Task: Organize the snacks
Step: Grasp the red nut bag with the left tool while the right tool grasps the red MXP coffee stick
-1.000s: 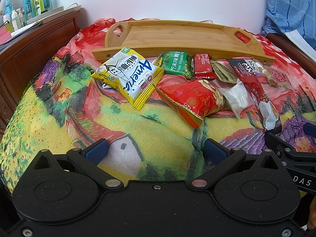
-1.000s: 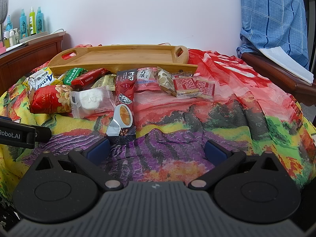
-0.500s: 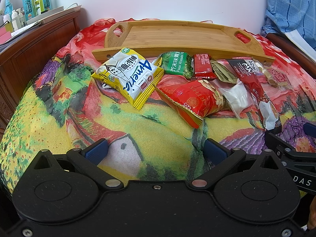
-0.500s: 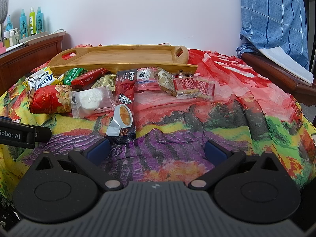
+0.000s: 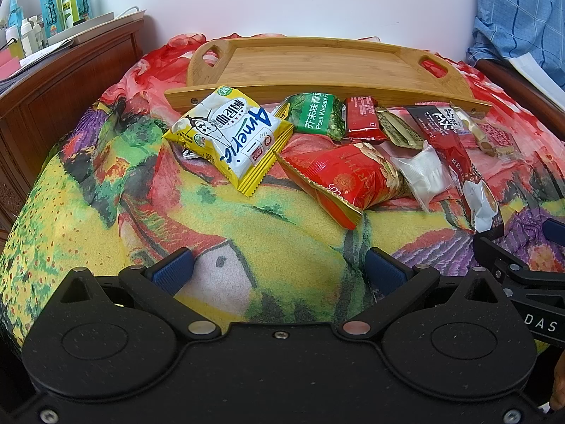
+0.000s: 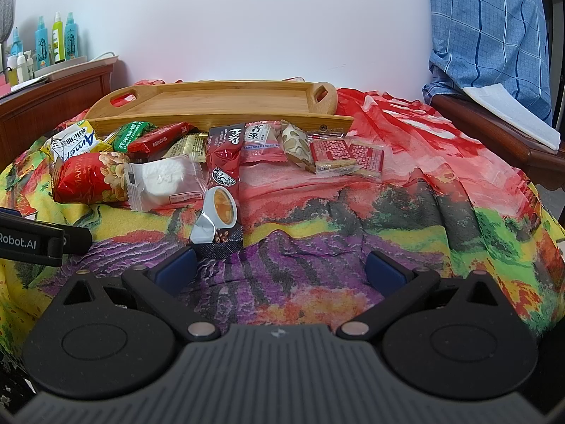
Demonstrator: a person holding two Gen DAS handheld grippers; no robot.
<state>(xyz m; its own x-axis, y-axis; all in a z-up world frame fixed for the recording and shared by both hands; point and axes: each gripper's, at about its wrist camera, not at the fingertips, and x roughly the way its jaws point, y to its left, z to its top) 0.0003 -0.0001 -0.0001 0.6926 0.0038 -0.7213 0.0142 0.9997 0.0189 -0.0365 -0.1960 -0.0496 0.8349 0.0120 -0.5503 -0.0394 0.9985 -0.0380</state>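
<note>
Several snack packets lie in a row in front of an empty bamboo tray [image 5: 317,67] [image 6: 212,100]: a yellow-white packet [image 5: 233,134] [image 6: 72,141], a green wasabi-pea bag [image 5: 316,115], a red nut bag [image 5: 348,178] [image 6: 88,180], a clear-wrapped white cake [image 5: 422,173] [image 6: 164,183], a dark red coffee stick [image 5: 455,155] [image 6: 222,183] and red-print crackers [image 6: 348,153]. My left gripper [image 5: 279,270] is open and empty, low over the cloth short of the packets. My right gripper [image 6: 280,270] is open and empty, its left finger by the coffee stick's near end.
A colourful cloth [image 6: 353,219] covers the surface. A wooden cabinet [image 5: 53,88] with bottles [image 5: 63,0] stands to the left. A blue checked cloth [image 6: 494,35] hangs at the right over a wooden ledge [image 6: 494,127]. The other gripper shows at each view's edge [image 5: 522,282] [image 6: 35,242].
</note>
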